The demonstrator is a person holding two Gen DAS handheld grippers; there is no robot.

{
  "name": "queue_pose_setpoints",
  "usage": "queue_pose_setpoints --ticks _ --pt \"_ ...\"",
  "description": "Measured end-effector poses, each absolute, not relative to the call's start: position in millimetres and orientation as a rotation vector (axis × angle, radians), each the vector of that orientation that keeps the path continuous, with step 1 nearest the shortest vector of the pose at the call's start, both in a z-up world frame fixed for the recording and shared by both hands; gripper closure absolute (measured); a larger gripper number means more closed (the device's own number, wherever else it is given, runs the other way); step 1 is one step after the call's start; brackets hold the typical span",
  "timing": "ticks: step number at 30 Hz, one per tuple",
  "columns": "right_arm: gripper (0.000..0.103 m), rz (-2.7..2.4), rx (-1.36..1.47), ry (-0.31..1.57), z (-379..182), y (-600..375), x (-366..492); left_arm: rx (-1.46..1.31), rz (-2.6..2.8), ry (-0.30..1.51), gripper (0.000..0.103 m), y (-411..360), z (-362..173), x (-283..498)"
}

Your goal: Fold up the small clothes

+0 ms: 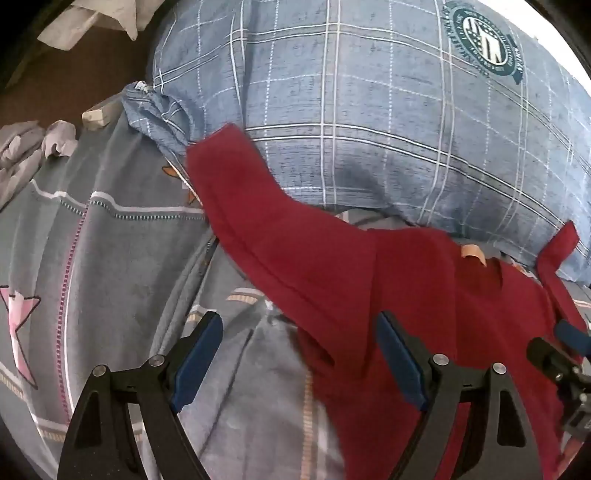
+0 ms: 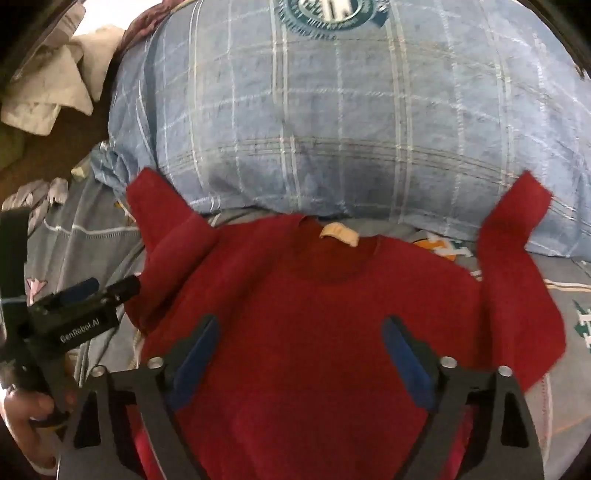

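Note:
A small dark red long-sleeved top [image 2: 314,314] lies spread flat on the bed, neck and pale label [image 2: 340,233] toward the pillow. Both sleeves reach up against the pillow; the left sleeve [image 1: 258,206] runs diagonally in the left wrist view. My left gripper [image 1: 299,332] is open and empty, hovering over the top's left edge by the armpit. It also shows in the right wrist view [image 2: 107,288]. My right gripper [image 2: 299,339] is open and empty above the top's chest; its tip shows at the right edge of the left wrist view [image 1: 554,350].
A big blue plaid pillow [image 1: 369,110] with a green round emblem lies just behind the top. The grey bedsheet [image 1: 110,266] has star prints. Crumpled grey cloth [image 1: 33,144] and white cloth [image 1: 92,22] lie at the far left by the brown floor.

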State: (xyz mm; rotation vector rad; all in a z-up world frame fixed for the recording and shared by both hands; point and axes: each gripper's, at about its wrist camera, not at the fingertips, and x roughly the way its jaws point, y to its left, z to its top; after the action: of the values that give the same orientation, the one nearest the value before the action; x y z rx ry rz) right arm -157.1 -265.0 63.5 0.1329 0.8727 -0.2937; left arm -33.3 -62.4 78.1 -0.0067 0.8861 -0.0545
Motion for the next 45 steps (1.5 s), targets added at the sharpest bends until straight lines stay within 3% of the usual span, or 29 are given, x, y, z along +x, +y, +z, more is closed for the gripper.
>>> queue_pose_setpoints --ticks 12,45 --pt "0.020 -0.235 0.162 0.913 48 -252 -126 -0.067 -0.001 0.913 0.019 -47 49 -13" --pt "0.018 -0.285 0.163 0.923 37 -261 -117 -0.045 -0.021 0.893 0.019 -46 47 -10"
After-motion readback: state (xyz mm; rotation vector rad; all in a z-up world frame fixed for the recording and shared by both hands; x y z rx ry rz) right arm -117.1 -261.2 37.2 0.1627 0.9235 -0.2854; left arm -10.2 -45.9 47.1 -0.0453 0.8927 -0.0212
